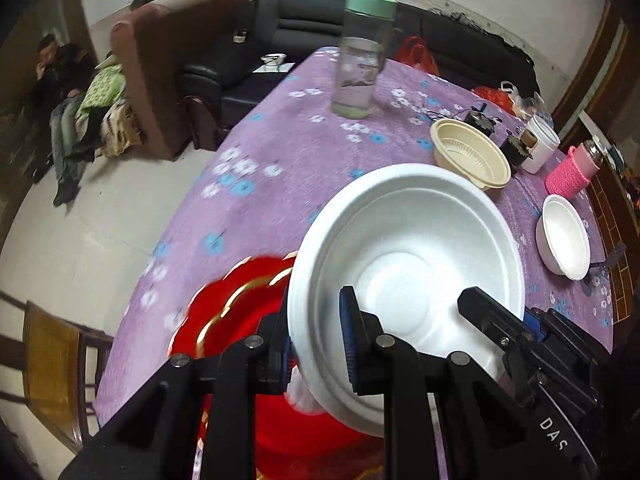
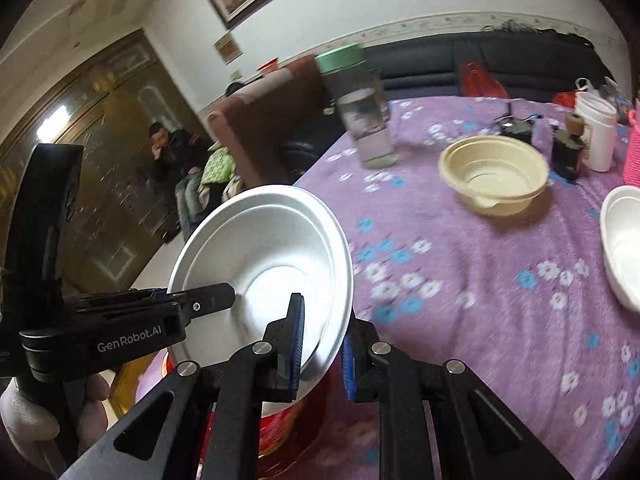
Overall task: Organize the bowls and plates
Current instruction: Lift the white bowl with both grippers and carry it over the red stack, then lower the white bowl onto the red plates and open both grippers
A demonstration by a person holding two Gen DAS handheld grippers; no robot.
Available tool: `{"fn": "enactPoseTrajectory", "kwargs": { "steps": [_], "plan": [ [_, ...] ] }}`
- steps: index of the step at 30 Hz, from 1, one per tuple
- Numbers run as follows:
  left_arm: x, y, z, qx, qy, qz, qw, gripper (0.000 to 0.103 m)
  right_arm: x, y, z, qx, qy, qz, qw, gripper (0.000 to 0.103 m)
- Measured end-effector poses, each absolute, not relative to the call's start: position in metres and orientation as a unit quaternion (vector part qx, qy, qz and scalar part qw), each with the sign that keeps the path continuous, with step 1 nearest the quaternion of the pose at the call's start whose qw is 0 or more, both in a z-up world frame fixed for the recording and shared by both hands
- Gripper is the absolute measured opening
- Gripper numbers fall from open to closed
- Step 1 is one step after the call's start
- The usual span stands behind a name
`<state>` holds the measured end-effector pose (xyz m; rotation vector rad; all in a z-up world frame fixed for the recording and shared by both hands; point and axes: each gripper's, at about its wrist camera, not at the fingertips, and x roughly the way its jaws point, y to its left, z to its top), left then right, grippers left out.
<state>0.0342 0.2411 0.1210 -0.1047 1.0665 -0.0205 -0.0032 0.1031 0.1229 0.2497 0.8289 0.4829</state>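
Around: a purple flowered cloth is covering the bench [image 2: 460, 264]; a clear jar with a green lid [image 1: 362, 56] is standing near the far edge, a beige plastic bowl [image 2: 494, 178] is sitting mid-bench, a small white bowl [image 1: 564, 236] is lying off to the right, and a white cup [image 2: 598, 134] and a pink knitted sleeve [image 1: 570, 174] are standing behind it.
In the way: a red plate [image 1: 236, 312] is lying right under the held bowl; nothing is standing between the bowl and the beige one.
Task's thing: the big white foam bowl [image 1: 404, 276] is hanging above the near-left part of the bench, tilted, its mouth facing up and toward the cameras.
Left gripper [image 1: 316, 344]: its fingers are pinching the bowl's left rim, one inside, one outside.
Right gripper [image 2: 322, 346]: its fingers are clamping the opposite rim the same way.
Hands: a white-gloved hand [image 2: 28, 420] is gripping the left handle, low at the bench's near corner.
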Motion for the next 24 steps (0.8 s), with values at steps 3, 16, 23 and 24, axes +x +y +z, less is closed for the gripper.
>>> {"fn": "enactPoseTrajectory", "kwargs": {
  "steps": [3,16,23,24],
  "plan": [
    [0.020,0.256,0.114,-0.065,0.508,0.000,0.859,0.020,-0.012,0.118,0.119,0.110,0.407,0.243,0.874,0.018],
    [-0.003,0.286,0.076,-0.094,0.515,0.026,0.851,0.020,-0.023,0.154,0.090,0.066,0.441,0.246,0.861,0.018],
    [-0.016,0.283,0.089,-0.091,0.477,0.030,0.874,0.048,-0.030,0.157,0.095,0.060,0.425,0.247,0.869,0.019],
    [-0.018,0.283,0.091,-0.091,0.472,0.031,0.877,0.052,-0.032,0.158,0.097,0.054,0.420,0.245,0.872,0.020]
  ]
}}
